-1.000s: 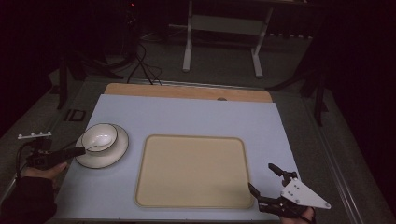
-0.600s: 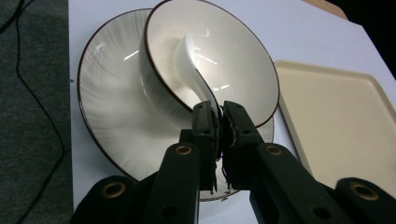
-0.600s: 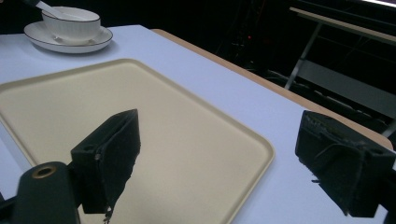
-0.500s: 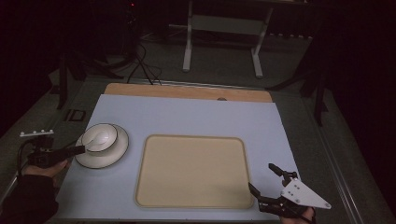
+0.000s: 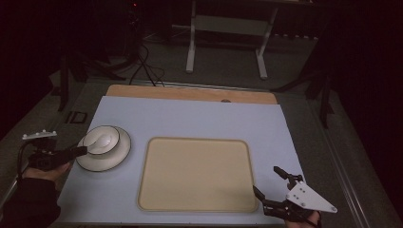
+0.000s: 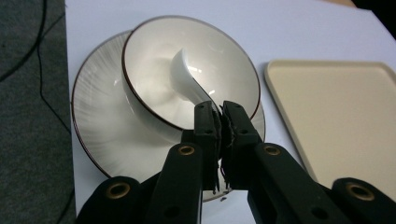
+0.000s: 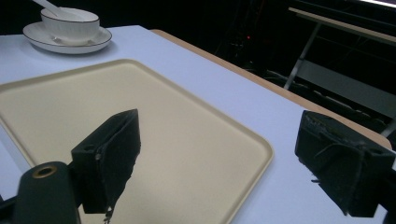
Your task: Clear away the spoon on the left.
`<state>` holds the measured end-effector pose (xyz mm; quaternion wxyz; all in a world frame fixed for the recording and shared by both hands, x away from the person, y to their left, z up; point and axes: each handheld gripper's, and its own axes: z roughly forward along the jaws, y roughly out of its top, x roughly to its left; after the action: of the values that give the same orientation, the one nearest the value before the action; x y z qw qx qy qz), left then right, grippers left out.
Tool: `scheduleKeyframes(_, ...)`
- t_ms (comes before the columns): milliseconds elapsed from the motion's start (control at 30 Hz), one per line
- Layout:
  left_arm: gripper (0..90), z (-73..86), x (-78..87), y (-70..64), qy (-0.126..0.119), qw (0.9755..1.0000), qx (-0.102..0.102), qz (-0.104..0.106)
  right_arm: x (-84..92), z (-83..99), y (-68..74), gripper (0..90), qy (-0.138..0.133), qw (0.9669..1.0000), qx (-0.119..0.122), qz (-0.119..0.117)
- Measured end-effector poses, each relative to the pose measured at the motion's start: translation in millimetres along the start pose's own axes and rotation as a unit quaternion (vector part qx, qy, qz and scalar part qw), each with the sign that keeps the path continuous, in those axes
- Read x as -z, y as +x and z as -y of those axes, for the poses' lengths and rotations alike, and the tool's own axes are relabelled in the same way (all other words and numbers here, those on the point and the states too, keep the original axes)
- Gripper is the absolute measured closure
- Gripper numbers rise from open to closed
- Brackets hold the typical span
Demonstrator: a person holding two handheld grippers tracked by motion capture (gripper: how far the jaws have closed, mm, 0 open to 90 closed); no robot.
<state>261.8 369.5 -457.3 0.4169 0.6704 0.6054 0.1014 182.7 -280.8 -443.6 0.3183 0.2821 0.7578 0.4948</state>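
A white bowl (image 5: 105, 137) (image 6: 154, 56) with a dark rim stands on a white plate (image 5: 119, 156) (image 6: 95, 116) at the left of the pale blue table top. A white spoon (image 6: 187, 81) lies in the bowl with its handle over the near rim. My left gripper (image 5: 84, 150) (image 6: 218, 114) is shut on the end of that handle. My right gripper (image 5: 265, 179) (image 7: 219, 135) stands open at the near right corner of the beige tray (image 5: 195, 173) (image 7: 154, 107), with nothing between its jaws. In the right gripper view the bowl (image 7: 70, 21) and plate (image 7: 65, 45) show far off.
The beige tray (image 6: 336, 107) lies in the middle of the table, just right of the plate. A wooden strip (image 5: 190, 92) runs along the table's far edge. Beyond it are a dark floor with cables (image 5: 142, 66) and a metal stand (image 5: 225, 28).
My left gripper has edged slightly toward the bowl and its jaws have drawn together at the rim. The right gripper has stayed where it was.
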Motion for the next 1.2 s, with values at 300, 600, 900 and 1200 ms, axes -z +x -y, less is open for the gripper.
scheduleKeyframes(300,86.6,-2.4,9.3,-5.9,-0.018,0.9998,-0.001,0.004,0.2,-0.2,0.2,14.1,-0.001,1.0,0.001,0.001)
scheduleKeyframes(600,86.6,-3.9,21.9,-14.0,-0.037,0.9993,-0.005,0.001,0.3,-0.3,0.5,14.1,-0.001,1.0,0.001,0.002)
scheduleKeyframes(900,86.7,-10.2,32.1,-31.6,-0.047,0.9985,-0.027,0.001,-0.1,-0.3,0.4,14.1,0.0,1.0,0.003,0.001)
scheduleKeyframes(1200,86.7,-15.9,37.9,-47.8,-0.067,0.9968,-0.043,0.009,-0.2,-0.4,0.6,14.1,0.0,1.0,0.003,0.001)
